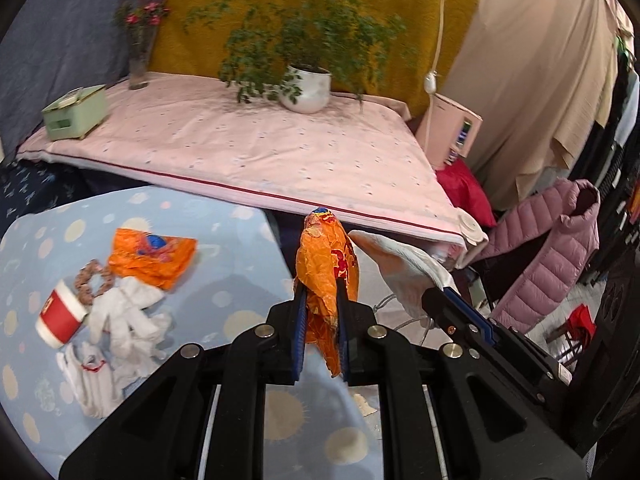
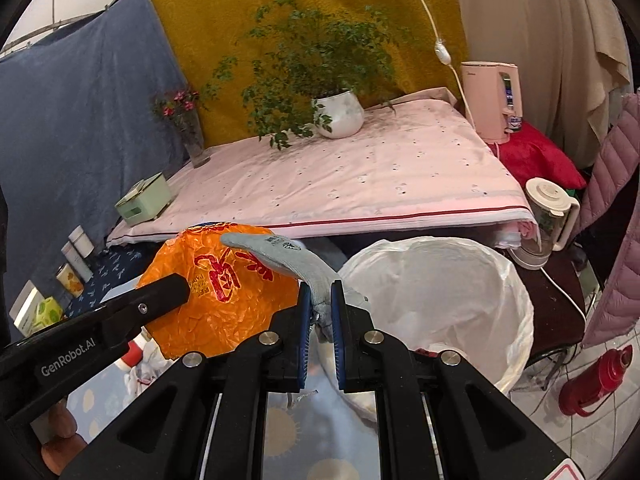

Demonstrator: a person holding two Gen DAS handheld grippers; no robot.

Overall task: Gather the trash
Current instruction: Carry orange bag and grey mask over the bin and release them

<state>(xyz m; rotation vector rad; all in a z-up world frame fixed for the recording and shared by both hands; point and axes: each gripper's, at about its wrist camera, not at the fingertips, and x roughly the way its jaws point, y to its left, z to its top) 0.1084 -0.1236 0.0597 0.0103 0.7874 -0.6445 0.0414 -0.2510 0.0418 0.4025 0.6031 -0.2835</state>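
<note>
My left gripper [image 1: 322,292] is shut on an orange plastic wrapper [image 1: 326,264] and holds it upright above the blue table's right edge. My right gripper [image 2: 319,300] is shut on a grey-white glove [image 2: 276,256]; it also shows in the left wrist view [image 1: 400,268], just right of the wrapper. The wrapper shows in the right wrist view [image 2: 216,292] to the left of the glove. A bin lined with a white bag [image 2: 440,280] stands open to the right, below the glove. On the blue table lie another orange wrapper [image 1: 152,258], a red paper cup [image 1: 60,316], white gloves [image 1: 120,332] and a brown ring [image 1: 94,280].
A pink-covered table [image 1: 248,152] behind holds a potted plant [image 1: 306,88], a flower vase [image 1: 138,60] and a green box [image 1: 76,112]. A pink appliance [image 2: 492,100], a blender jug [image 2: 548,216], a red thermos [image 2: 596,376] and a pink jacket [image 1: 552,248] are at right.
</note>
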